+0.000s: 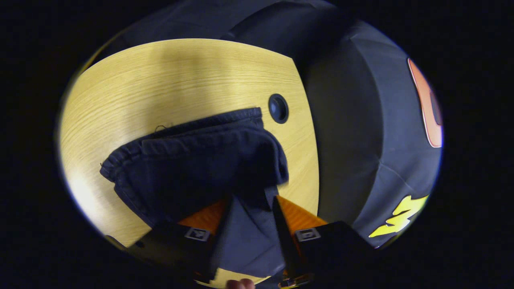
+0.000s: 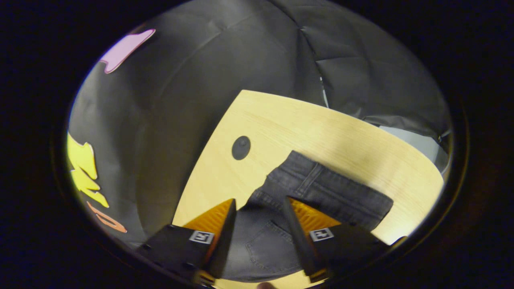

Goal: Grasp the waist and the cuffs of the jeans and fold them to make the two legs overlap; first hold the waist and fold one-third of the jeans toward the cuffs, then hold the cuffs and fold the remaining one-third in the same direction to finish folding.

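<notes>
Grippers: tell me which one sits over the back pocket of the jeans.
The right gripper: the stitched pocket lies between its fingers, beside the waistband. The left gripper has plain, bunched jeans between its fingers instead.

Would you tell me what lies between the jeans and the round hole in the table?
Nothing: in the right gripper view, bare wood of the table separates the jeans from the hole. In the left gripper view they look almost touching.

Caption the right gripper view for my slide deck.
Open right gripper poised over dark jeans on a wooden table.
</notes>
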Action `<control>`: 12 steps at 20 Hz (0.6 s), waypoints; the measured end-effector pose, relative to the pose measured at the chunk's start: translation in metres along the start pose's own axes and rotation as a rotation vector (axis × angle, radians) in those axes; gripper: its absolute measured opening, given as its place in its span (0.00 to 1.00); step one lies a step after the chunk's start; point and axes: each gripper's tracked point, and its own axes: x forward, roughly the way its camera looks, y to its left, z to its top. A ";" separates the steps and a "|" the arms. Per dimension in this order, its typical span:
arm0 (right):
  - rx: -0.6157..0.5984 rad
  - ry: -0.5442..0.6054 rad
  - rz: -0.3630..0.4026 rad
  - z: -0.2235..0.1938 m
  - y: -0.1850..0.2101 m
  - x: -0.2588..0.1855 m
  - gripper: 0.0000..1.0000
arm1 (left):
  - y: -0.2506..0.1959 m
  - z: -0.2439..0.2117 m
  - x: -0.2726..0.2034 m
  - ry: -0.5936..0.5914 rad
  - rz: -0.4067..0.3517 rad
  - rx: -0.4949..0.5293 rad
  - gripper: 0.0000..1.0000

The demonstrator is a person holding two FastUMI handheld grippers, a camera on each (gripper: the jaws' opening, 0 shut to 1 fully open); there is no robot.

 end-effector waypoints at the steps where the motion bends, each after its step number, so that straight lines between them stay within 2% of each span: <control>1: -0.018 -0.019 0.002 0.000 0.000 -0.005 0.90 | -0.001 0.001 -0.008 -0.003 0.015 0.025 0.76; 2: -0.035 -0.037 0.007 0.001 0.002 -0.011 1.00 | -0.002 -0.002 -0.010 -0.008 0.019 0.040 1.00; 3: -0.055 -0.049 0.009 0.001 0.006 -0.020 0.92 | -0.010 0.000 -0.016 -0.008 0.004 0.042 0.98; 4: -0.085 -0.068 0.007 0.001 0.009 -0.030 0.85 | -0.017 -0.004 -0.025 -0.007 -0.007 0.047 1.00; 5: -0.124 -0.089 0.003 0.000 0.011 -0.043 0.96 | -0.023 -0.008 -0.033 -0.016 -0.015 0.070 0.98; 6: -0.174 -0.116 -0.008 -0.001 0.013 -0.058 0.96 | -0.033 -0.011 -0.045 -0.034 -0.030 0.107 0.99; 7: -0.238 -0.160 -0.020 0.000 0.015 -0.077 0.88 | -0.042 -0.014 -0.059 -0.055 -0.049 0.163 1.00; 8: -0.315 -0.212 -0.022 0.000 0.021 -0.099 0.96 | -0.054 -0.021 -0.074 -0.078 -0.070 0.235 0.99; 12: -0.639 -0.427 0.030 -0.027 0.046 -0.201 0.96 | -0.105 -0.062 -0.159 -0.225 -0.194 0.561 0.99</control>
